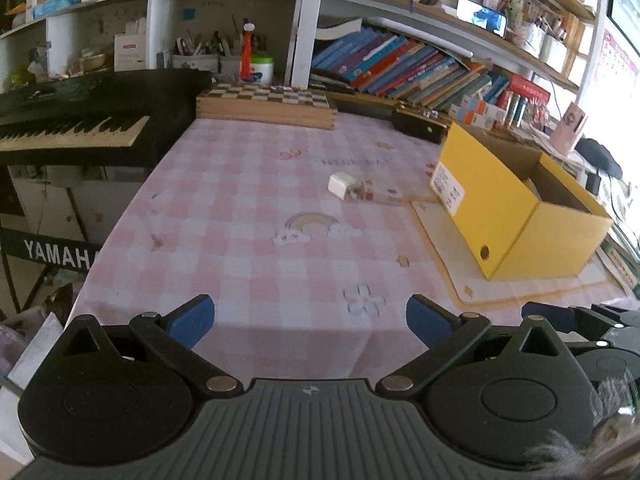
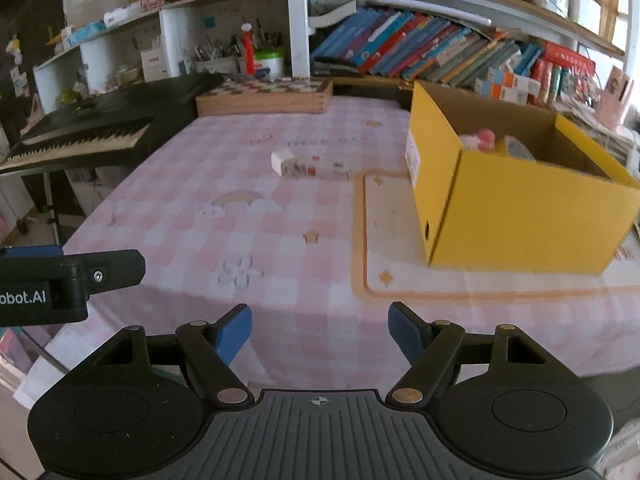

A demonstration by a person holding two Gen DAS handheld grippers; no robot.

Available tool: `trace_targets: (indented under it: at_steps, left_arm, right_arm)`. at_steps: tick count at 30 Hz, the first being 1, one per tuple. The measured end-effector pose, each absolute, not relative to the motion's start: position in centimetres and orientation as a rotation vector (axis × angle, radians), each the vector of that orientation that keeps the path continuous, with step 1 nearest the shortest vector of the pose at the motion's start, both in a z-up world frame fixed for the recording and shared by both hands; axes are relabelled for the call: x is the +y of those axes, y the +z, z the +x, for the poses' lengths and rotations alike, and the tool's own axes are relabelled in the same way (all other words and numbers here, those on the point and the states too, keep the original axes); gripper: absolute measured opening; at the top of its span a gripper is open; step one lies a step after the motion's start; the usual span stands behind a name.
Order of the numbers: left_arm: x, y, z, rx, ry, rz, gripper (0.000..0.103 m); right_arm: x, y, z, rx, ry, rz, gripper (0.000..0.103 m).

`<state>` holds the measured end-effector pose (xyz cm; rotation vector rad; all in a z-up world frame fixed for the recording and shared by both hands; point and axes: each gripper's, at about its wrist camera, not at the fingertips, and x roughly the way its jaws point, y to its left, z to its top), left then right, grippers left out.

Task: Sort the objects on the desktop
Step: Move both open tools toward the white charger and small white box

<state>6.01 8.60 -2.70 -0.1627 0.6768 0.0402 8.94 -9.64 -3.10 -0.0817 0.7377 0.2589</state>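
A small white box [image 1: 341,185] and a few small clear packets [image 1: 376,193] lie mid-table on the pink checked cloth; they also show in the right wrist view, the box [image 2: 283,161] and the packets [image 2: 324,169]. An open yellow cardboard box [image 1: 516,216] stands to their right on a cream mat, and in the right wrist view [image 2: 512,208] it holds a pink item [image 2: 478,139] and others. My left gripper [image 1: 310,322] is open and empty over the table's near edge. My right gripper [image 2: 320,334] is open and empty, beside the left gripper.
A black Yamaha keyboard [image 1: 72,128] borders the table's left side. A wooden chessboard box [image 1: 266,106] sits at the back. Shelves of books [image 1: 404,66] and pen pots [image 1: 200,56] rise behind. The cream mat [image 2: 400,276] lies under the yellow box.
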Motion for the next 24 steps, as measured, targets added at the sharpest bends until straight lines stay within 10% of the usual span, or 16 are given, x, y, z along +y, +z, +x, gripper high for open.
trace_targets:
  at_steps: [16,24]
  left_arm:
    - [9.1,-3.1,15.9,0.649,0.064,-0.1,0.1]
    - [8.0,-4.1,21.2,0.655,-0.008,-0.067,0.082]
  right_arm:
    - [-9.1,-0.6,19.8,0.647,0.283,-0.012,0.077]
    - [-8.3,-0.4,24.4,0.67,0.292,0.001,0.071]
